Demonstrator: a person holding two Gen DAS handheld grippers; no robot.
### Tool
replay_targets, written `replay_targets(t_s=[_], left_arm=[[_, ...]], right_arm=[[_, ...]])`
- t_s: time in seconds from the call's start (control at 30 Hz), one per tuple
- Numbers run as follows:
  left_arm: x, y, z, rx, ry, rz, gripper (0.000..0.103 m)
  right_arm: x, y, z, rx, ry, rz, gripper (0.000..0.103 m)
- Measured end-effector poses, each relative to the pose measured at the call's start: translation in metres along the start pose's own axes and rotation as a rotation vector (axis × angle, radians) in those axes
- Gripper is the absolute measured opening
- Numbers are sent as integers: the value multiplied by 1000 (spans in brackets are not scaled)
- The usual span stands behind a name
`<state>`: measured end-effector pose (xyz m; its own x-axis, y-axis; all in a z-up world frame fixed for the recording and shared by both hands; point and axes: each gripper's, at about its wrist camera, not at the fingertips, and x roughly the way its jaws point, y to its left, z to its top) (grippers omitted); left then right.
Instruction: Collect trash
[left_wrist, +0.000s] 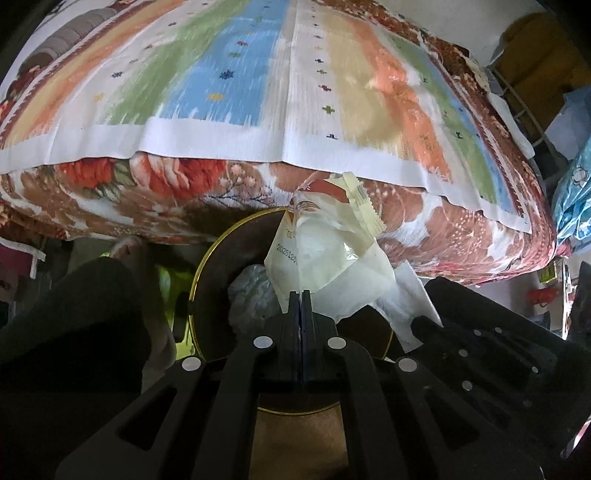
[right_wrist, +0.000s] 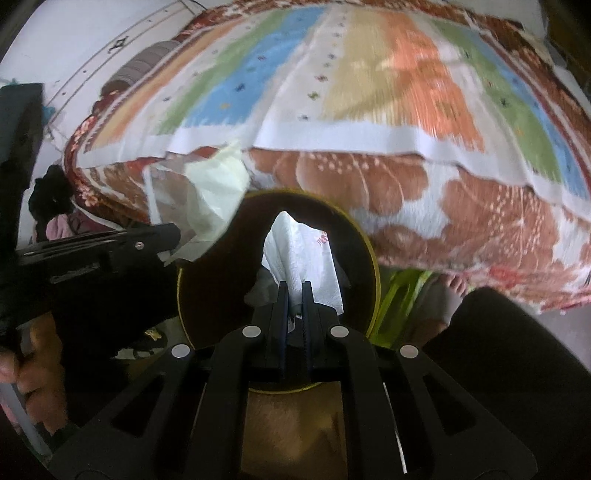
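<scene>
My left gripper (left_wrist: 301, 295) is shut on a cream and clear plastic wrapper (left_wrist: 325, 251) and holds it over a round dark bin with a gold rim (left_wrist: 201, 258). A crumpled grey-white wad (left_wrist: 251, 299) lies inside the bin. My right gripper (right_wrist: 295, 286) is shut on a white paper tissue (right_wrist: 299, 247) and holds it over the same bin (right_wrist: 371, 251). The wrapper (right_wrist: 210, 195) and the left gripper's body (right_wrist: 96, 254) show at the left of the right wrist view. The tissue (left_wrist: 410, 295) and the right gripper's body (left_wrist: 480, 332) show at the right of the left wrist view.
A bed with a striped multicolour cloth (left_wrist: 258, 74) over a floral blanket (left_wrist: 166, 184) stands just behind the bin. The person's dark-trousered leg (left_wrist: 74, 332) and bare foot (right_wrist: 452, 291) are beside the bin. Cluttered bags (left_wrist: 572, 192) sit at the far right.
</scene>
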<state>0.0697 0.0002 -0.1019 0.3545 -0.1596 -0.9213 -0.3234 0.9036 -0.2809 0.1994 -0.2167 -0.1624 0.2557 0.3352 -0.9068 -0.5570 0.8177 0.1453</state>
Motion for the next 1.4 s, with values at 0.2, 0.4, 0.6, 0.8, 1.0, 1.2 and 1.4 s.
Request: replay_targets(t_s=[0.2,0.4,0.6,0.8,1.0,1.2,1.4], left_arm=[[-1,-3,0,9,-13,10,16],[-16,0,2,24,-59,9,35],[-42,-3,-18,141,-138,-6,58],[-67,-1,-42,213,-223,-3,80],[-86,-2,-63,288,-290,-22,97],[-93,0,-76,305,-308,-38,97],[-106,7,-77,260,-390,-41,97]], right_arm=[[7,-3,-3,28,38,11,33],[-4,-2,-3,9,0,0,34],[-34,8,-11,-83,-112,-37,44],[-66,10,-30,-145,-224,-55,60],[-95,13,-52,-154,-322,-22,83],[-114,20,-70,-180,-397,-8,94],[-118,20,-75,-167,-414,23,94]])
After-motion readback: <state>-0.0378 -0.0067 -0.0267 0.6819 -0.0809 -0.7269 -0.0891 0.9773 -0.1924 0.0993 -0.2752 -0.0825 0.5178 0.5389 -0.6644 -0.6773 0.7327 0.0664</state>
